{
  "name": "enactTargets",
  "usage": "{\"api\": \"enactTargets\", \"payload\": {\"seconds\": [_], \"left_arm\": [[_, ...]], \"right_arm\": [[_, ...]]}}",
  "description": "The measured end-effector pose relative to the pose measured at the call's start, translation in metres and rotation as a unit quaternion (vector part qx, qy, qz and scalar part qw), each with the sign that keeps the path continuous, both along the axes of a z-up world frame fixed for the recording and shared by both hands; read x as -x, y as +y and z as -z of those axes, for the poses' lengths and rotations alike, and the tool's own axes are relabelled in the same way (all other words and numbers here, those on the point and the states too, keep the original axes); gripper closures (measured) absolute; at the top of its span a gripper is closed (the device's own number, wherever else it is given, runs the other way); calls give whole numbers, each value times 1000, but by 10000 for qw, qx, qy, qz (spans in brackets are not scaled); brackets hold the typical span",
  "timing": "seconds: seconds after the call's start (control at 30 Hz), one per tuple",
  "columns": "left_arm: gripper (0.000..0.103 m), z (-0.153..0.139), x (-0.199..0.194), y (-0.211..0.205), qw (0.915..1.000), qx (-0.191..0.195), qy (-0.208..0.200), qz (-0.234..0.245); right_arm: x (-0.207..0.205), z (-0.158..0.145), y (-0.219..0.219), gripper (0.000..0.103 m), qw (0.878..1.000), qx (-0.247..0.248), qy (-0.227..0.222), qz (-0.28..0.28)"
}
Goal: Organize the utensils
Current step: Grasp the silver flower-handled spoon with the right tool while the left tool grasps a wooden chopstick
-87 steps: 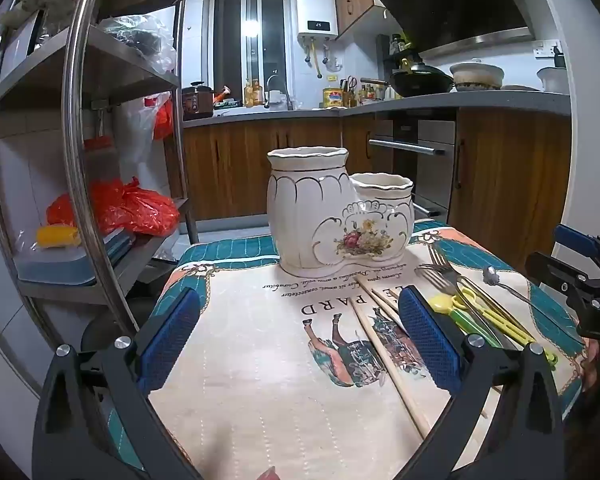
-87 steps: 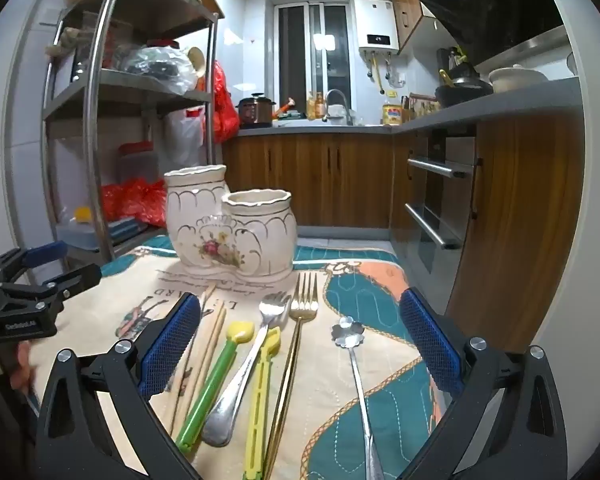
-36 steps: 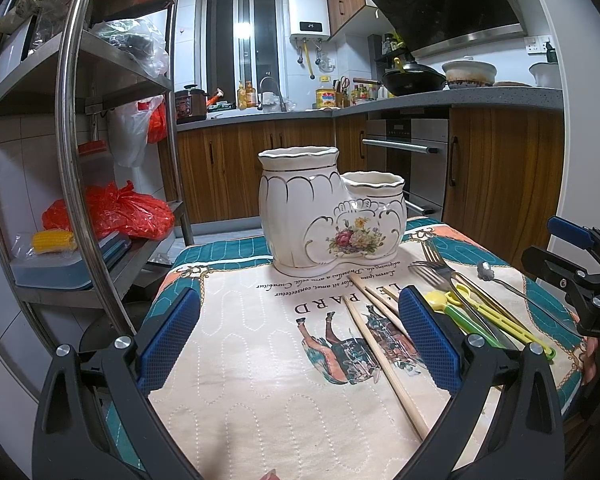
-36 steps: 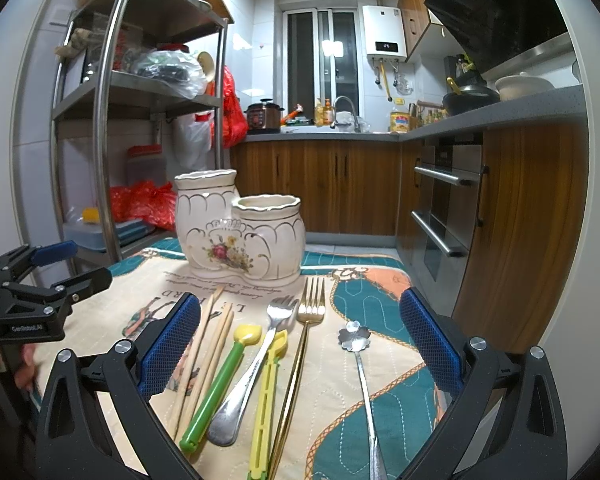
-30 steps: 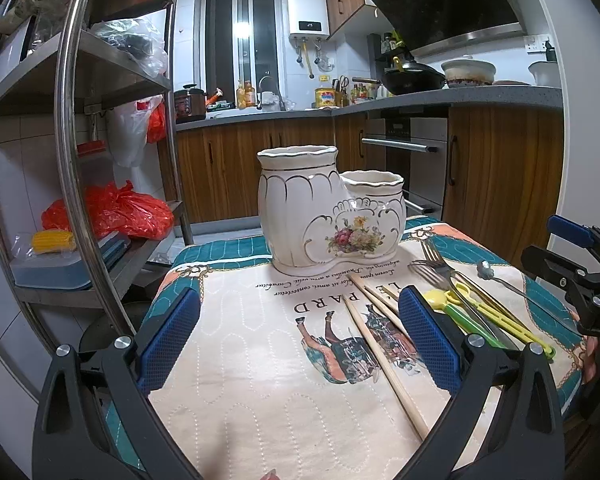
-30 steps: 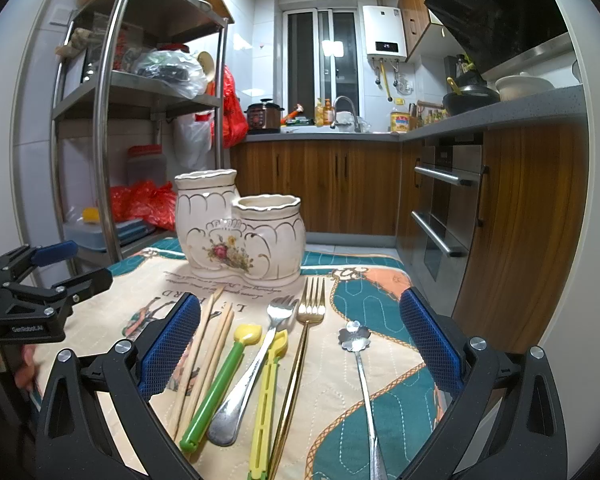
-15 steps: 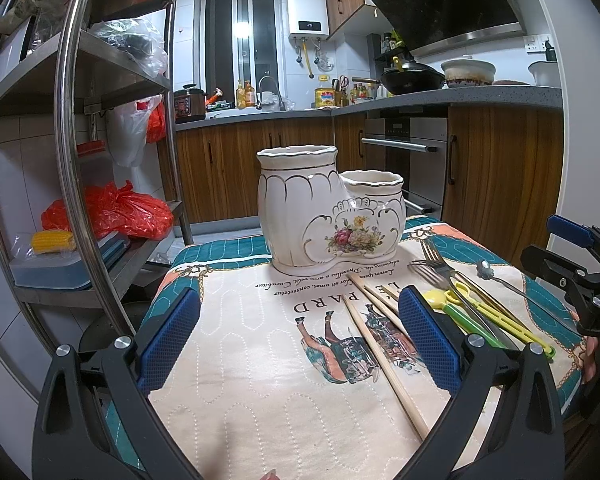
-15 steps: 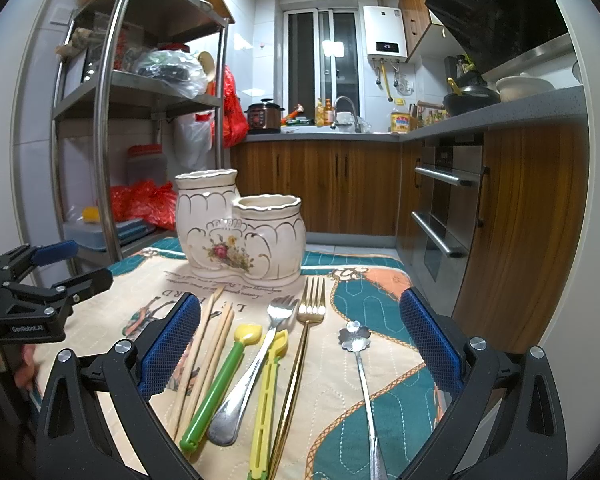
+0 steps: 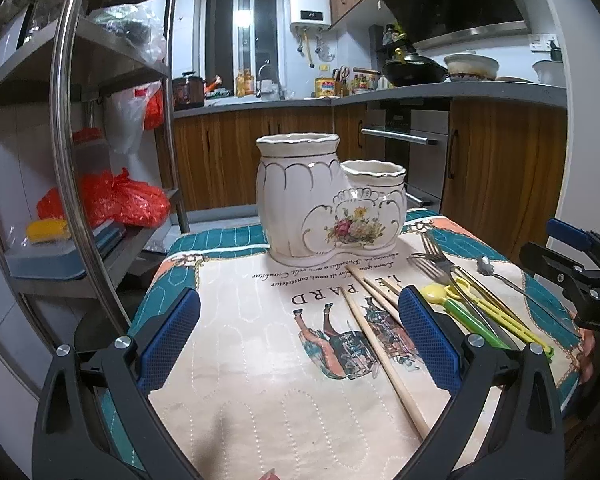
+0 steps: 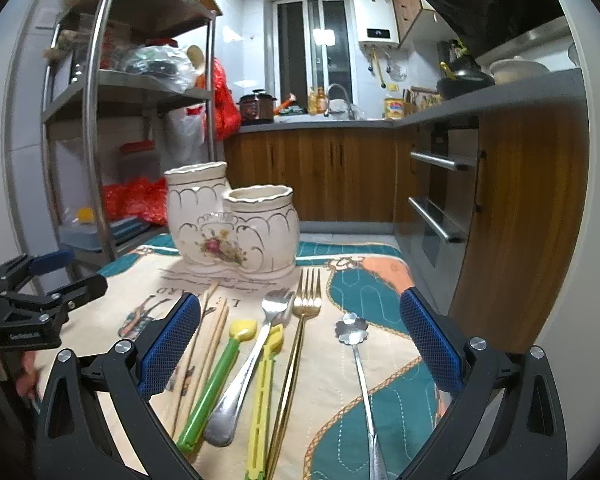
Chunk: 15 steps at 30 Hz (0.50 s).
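While both our grippers hang released, the utensils [image 10: 260, 360] lie lengthwise straight ahead of the right gripper [image 10: 300, 344] — nearer it than the left gripper [image 9: 300, 332] — pointing toward the holder [image 10: 232, 224].

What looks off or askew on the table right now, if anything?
Nothing is spilled or damaged. The ceramic holder stands upright and looks empty, and every utensil lies loose on the cloth. The chopsticks splay apart instead of lying paired. The left gripper and right gripper are both open and hold nothing.
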<state>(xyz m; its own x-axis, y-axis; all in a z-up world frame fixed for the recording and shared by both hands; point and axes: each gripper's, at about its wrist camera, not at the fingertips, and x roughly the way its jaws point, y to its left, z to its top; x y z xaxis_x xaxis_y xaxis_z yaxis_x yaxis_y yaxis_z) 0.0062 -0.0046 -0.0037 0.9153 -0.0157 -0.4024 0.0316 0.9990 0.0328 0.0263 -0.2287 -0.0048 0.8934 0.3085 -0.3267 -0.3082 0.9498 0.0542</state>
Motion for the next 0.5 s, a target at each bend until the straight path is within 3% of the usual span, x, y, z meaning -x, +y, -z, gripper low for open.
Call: {"api": "enactTargets", "payload": {"seconds": [0.23, 0.37, 0.5], "left_arm": [[5, 5, -7, -4, 9993, -133, 322, 102], [5, 4, -20, -8, 9952, -245, 793, 524], [5, -14, -19, -7, 9914, -231, 642, 1113]], "right_arm": [[-12, 2, 4, 4, 9990, 231, 364, -108], [-18, -10, 1, 4, 9970, 575, 492, -186], [-32, -29, -16, 4, 9944, 843, 644, -6]]}}
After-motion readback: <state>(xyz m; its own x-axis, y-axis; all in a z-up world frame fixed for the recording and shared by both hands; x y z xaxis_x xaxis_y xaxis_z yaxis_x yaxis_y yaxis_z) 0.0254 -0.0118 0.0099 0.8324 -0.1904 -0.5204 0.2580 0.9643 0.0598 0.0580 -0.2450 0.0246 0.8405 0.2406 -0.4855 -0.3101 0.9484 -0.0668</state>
